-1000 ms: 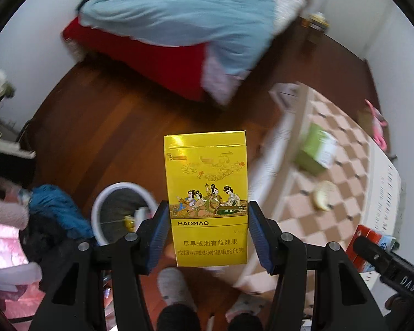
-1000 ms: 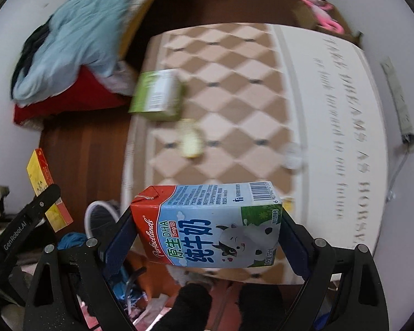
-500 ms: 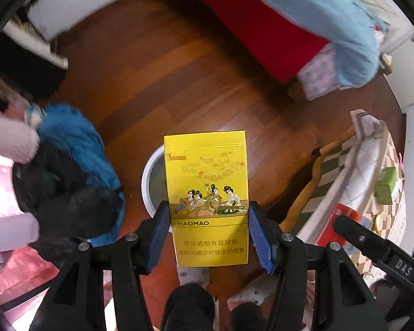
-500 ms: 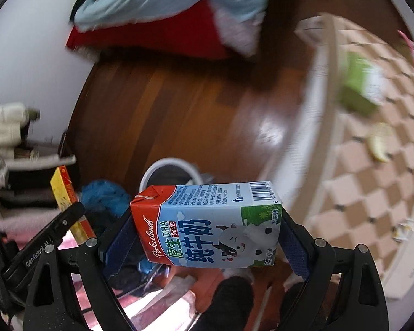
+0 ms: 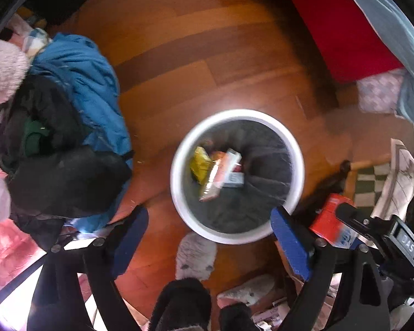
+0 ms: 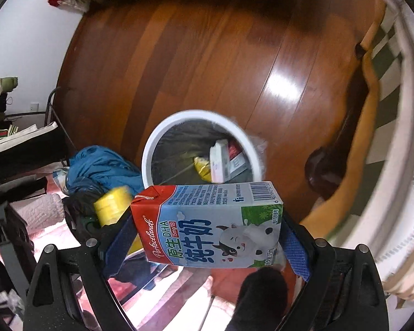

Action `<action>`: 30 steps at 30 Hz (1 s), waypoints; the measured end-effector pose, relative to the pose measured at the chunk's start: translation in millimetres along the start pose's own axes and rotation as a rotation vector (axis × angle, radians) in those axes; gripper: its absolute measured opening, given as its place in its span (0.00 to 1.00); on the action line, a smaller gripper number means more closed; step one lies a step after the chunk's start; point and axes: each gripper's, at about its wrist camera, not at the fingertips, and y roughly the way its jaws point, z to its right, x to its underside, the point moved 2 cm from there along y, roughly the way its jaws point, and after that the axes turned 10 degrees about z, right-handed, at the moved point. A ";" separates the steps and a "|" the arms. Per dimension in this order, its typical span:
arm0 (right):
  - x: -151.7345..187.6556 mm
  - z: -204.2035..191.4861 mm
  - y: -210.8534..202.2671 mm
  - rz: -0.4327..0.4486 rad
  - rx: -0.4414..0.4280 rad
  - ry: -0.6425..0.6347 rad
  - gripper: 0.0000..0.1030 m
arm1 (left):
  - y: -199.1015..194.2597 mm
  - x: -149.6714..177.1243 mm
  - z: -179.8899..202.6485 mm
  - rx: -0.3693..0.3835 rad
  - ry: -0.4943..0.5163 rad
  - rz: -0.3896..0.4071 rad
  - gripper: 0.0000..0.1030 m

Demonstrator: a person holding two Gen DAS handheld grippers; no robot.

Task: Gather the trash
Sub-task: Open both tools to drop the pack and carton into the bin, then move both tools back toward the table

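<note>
Two tongs above a white bin [image 5: 236, 237] on the wood floor. Left tongs [image 5: 208, 237] pointing straight down over it, jaws opening, empty. Right tongs [image 6: 207, 237] clenched on a milk carton [image 6: 207, 223], long axis crosswise, bin ahead and below.

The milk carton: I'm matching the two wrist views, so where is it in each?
Left wrist view: the milk carton shows at the lower right edge, only its red end, held in the right gripper.
Right wrist view: the carton fills the lower centre, sideways between the blue pads.
Shared landmark: the white bin, which lies beyond the carton in the right view.
</note>
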 end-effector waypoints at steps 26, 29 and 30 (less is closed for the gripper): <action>25.4 -17.4 -45.3 0.073 0.193 -0.286 1.00 | -88.6 15.9 32.1 -0.211 0.212 0.179 0.98; 29.7 -21.1 -64.1 0.096 0.183 -0.303 1.00 | -108.7 19.2 38.3 -0.204 0.225 0.203 0.98; 31.4 -22.9 -68.1 0.102 0.182 -0.306 1.00 | -115.3 20.3 40.1 -0.200 0.227 0.210 0.98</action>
